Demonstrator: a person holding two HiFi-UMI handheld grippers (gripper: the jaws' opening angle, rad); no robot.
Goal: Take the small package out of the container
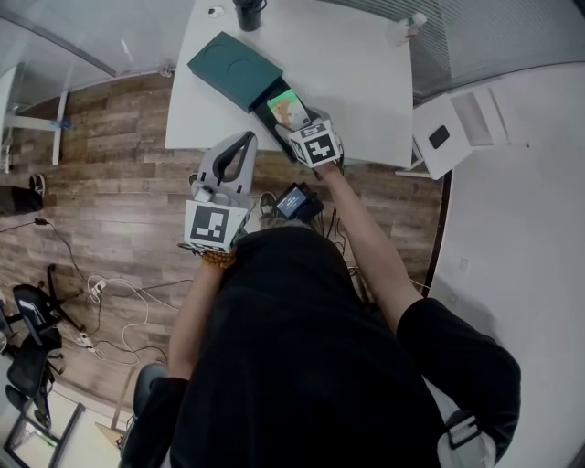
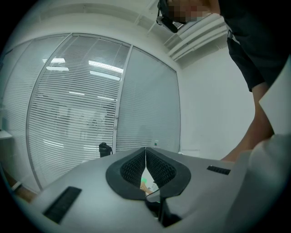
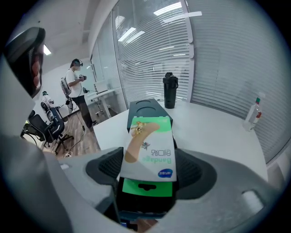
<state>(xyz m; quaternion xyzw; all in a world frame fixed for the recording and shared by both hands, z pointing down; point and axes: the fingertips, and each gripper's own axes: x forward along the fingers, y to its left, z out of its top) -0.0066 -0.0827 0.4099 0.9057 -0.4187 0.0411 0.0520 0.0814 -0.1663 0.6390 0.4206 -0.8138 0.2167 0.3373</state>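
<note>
Clamped between the jaws of the right gripper was the small package, held by its two long edges. Its long axis ran straight ahead along the jaws toward the dark container on the white table, and its near end appeared to lie over the container's open tray. Left gripper, jaws pressed together on nothing, hung off the table edge, well apart from the container, so the lift was judged the right's to complete.

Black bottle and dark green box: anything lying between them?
Nothing; only bare table separates black bottle from dark green box, clearest in the head view.
</note>
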